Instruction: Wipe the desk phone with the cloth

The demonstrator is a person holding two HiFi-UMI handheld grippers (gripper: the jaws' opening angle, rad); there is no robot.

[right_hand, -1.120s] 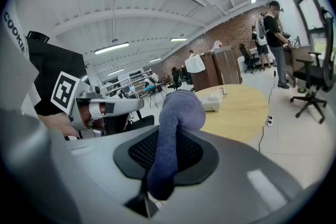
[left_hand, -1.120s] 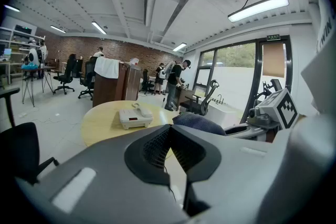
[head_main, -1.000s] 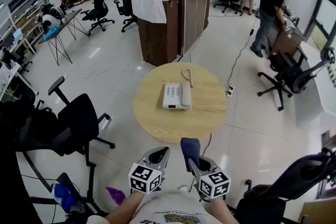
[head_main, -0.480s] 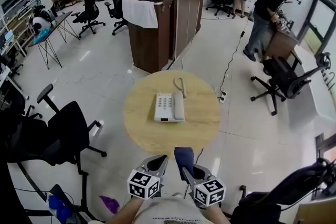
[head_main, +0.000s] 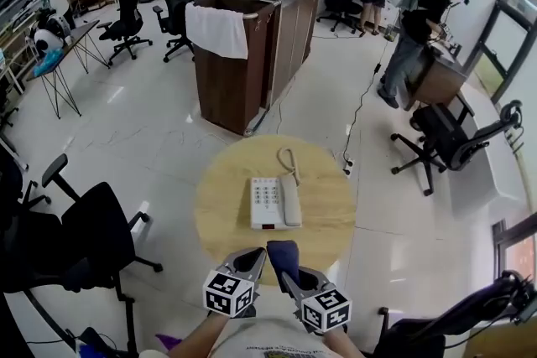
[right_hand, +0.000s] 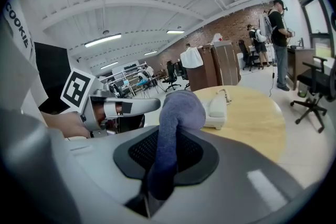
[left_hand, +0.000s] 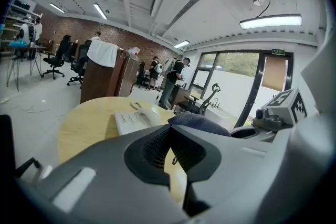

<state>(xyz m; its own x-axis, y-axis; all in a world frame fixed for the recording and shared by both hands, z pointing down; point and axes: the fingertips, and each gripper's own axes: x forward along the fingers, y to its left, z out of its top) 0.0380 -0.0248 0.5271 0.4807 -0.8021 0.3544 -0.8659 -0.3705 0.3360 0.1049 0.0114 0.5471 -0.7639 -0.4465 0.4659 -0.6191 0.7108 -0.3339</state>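
Open office, round wooden table [head_main: 222, 210]. The desk phone [head_main: 267, 203] lies mid-table, at 12 o'clock from your grippers. Your right gripper [head_main: 290, 271] clamps the blue cloth [head_main: 282, 253]; your left gripper [head_main: 251, 258] is closed and empty. Risk: wiping the unbraced phone could dislodge its handset [head_main: 291, 201].

Shows pale, matt wood grain on the round table [head_main: 331, 180]. Looks like smooth off-white plastic on the desk phone [head_main: 267, 203]. Reads as soft, fuzzy blue fabric in the cloth [right_hand: 176, 113]. Shows matt grey plastic on the left gripper [left_hand: 169, 136] and right gripper [right_hand: 168, 152]. Gleams glossy across the floor [head_main: 168, 138].
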